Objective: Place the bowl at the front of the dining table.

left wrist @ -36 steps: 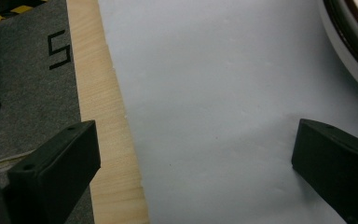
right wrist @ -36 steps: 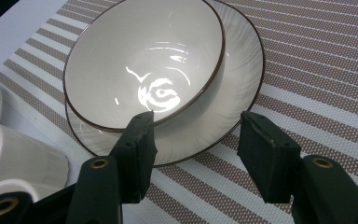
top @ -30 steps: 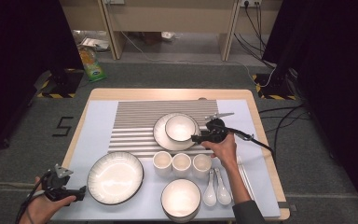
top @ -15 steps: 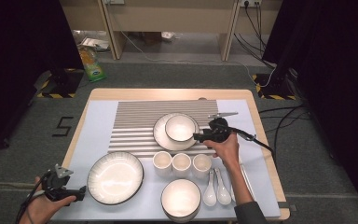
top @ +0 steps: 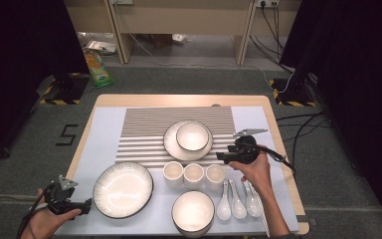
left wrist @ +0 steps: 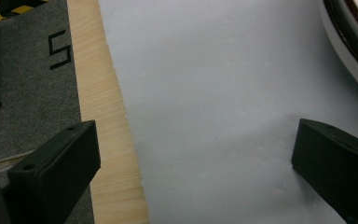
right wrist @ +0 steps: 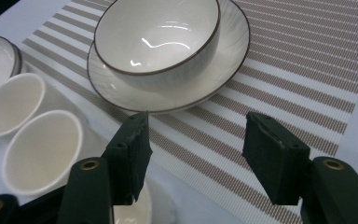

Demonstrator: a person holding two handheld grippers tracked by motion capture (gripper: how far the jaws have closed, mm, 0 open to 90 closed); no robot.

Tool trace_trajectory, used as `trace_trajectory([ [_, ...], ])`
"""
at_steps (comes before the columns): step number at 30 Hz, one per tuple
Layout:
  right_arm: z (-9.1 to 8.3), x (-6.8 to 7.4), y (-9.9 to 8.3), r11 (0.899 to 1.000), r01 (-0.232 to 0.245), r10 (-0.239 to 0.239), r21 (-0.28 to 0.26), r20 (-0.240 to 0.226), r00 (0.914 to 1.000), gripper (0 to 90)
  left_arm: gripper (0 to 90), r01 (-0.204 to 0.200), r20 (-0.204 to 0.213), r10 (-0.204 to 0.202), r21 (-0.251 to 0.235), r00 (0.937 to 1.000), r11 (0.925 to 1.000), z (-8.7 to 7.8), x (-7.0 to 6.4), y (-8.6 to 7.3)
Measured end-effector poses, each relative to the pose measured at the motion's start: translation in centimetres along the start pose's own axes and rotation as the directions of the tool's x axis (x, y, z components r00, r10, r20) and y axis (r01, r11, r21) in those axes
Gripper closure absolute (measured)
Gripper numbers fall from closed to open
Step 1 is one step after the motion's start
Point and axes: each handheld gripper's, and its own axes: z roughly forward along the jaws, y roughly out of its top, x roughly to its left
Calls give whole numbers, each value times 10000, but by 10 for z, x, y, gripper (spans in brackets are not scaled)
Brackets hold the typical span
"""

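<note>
The right gripper (top: 220, 156) hangs over the striped mat (top: 144, 130), jaws spread wide with nothing between them. Just ahead of its jaws sits a small bowl (right wrist: 156, 35) on a plate (right wrist: 230, 58), close but not touching. Under and beside its left jaw stand the white cups (right wrist: 39, 149); in the high view the spoons (top: 238, 201) lie behind it, toward the person. Well away at the table's near corner, the left gripper (top: 85, 206) also stands open, over pale blue cloth (left wrist: 214, 102), with the rim of a large ribbed plate (top: 123, 189) just off its right jaw.
</note>
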Motion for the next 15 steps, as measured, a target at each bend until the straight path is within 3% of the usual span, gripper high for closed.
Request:
trace_trajectory([
  [5,-15,1,-18,9997,-176,172,-190,-214,9996,304,0,-6,-24,6,9,10000,10000,0,0,0],
  [15,-31,3,-46,9995,-122,110,-285,-412,9991,327,0,19,-26,-19,7,10000,10000,0,0,0],
])
